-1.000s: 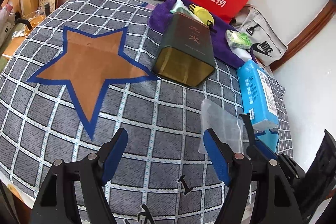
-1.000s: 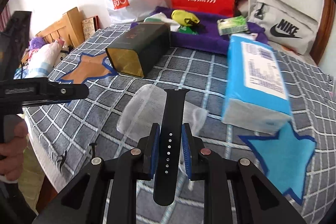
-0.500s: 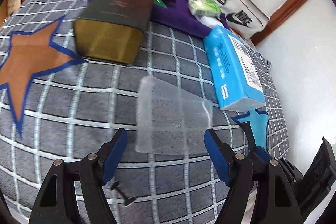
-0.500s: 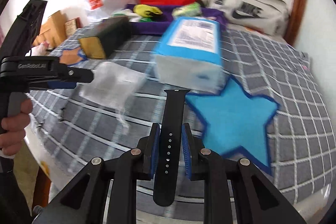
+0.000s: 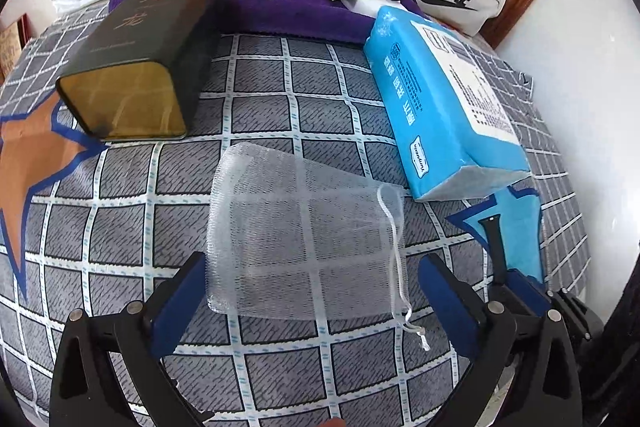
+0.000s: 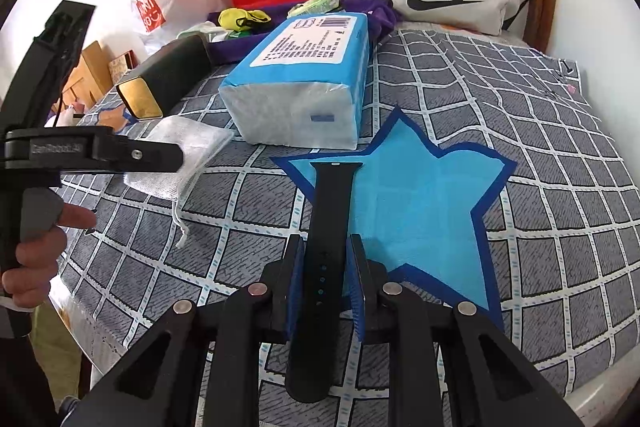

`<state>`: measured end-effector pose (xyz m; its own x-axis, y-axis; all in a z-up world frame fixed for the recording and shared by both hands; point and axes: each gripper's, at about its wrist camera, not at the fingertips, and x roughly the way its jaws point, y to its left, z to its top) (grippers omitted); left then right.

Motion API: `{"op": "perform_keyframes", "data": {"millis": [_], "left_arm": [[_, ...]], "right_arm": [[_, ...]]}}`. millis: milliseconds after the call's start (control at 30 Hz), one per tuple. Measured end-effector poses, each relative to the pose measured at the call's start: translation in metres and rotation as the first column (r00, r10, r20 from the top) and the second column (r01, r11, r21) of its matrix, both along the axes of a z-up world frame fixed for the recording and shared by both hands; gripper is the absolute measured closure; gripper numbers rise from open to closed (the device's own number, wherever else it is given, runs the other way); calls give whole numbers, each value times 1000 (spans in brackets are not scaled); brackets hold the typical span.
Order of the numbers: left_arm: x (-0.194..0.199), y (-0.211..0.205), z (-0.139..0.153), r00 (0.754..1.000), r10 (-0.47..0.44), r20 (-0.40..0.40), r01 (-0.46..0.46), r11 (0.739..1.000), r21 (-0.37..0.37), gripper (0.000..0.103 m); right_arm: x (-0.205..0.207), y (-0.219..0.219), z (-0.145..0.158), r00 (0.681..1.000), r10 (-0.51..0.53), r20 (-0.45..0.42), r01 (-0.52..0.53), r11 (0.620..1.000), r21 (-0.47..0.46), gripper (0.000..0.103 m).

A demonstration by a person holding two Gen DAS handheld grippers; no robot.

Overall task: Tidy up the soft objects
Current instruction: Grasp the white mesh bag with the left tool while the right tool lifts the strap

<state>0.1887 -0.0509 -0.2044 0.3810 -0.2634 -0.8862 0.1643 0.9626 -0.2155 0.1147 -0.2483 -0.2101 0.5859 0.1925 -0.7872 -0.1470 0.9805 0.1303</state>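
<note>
The right claw (image 6: 323,277) was clamped on a black watch strap (image 6: 325,227), its blue pads pressed against the strap's two edges. The strap's long axis ran straight ahead from the claw, its far end reaching over the near edge of the blue star (image 6: 416,203) on the checked bedspread (image 6: 560,155); its near end hung below the pads, and whether the far tip touched the star could not be told.

The left claw (image 5: 312,301) stood wide apart, holding nothing, its pads on either side of the near end of a white mesh pouch (image 5: 296,235) lying flat on the bedspread. The pouch's drawstring (image 5: 398,267) trailed off its right side.

Beyond lay a blue tissue pack (image 5: 436,103), its near end just beside the star, and a dark tin (image 5: 140,55) on its side near an orange star (image 5: 28,163), cut off at the frame's left.
</note>
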Motion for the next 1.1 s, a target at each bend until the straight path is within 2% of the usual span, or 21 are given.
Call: {"op": "perform_keyframes", "data": {"millis": [267, 400, 500, 700, 767, 800, 867, 967, 1033, 1100], "left_arm": [[2, -30, -8, 999, -36, 39, 28, 981, 193, 0], [2, -33, -8, 998, -27, 56, 15, 980, 198, 0], [1, -33, -8, 997, -23, 70, 8, 979, 205, 2], [-1, -26, -2, 996, -7, 94, -12, 980, 198, 29], [-1, -16, 1, 995, 0, 95, -18, 982, 187, 47], [-1, -11, 2, 996, 8, 92, -25, 983, 181, 53], [2, -1, 3, 996, 25, 83, -38, 985, 166, 73], [4, 15, 3, 997, 47, 64, -54, 992, 114, 89], [2, 27, 2, 997, 63, 52, -67, 995, 73, 92], [-3, 35, 3, 996, 74, 58, -78, 995, 66, 93]], "right_arm": [[-3, -3, -1, 1000, 12, 14, -12, 1000, 29, 79], [-5, 1, -1, 999, 41, 21, -42, 998, 46, 62], [-6, 7, -1, 999, 38, 25, -39, 999, 32, 59], [-5, 9, -2, 999, 27, 36, -28, 999, 20, 58], [-4, 9, -2, 999, 15, 36, -16, 1000, 22, 58], [-3, 9, -1, 999, 13, 34, -13, 1000, 18, 58], [-2, 11, -1, 999, 9, 32, -9, 1000, 1, 60], [-2, 13, -1, 999, -4, 35, 6, 999, -45, 70], [-2, 12, 0, 999, -16, 33, 18, 998, -62, 81], [-1, 8, 1, 1000, -21, 21, 22, 999, -48, 82]]}}
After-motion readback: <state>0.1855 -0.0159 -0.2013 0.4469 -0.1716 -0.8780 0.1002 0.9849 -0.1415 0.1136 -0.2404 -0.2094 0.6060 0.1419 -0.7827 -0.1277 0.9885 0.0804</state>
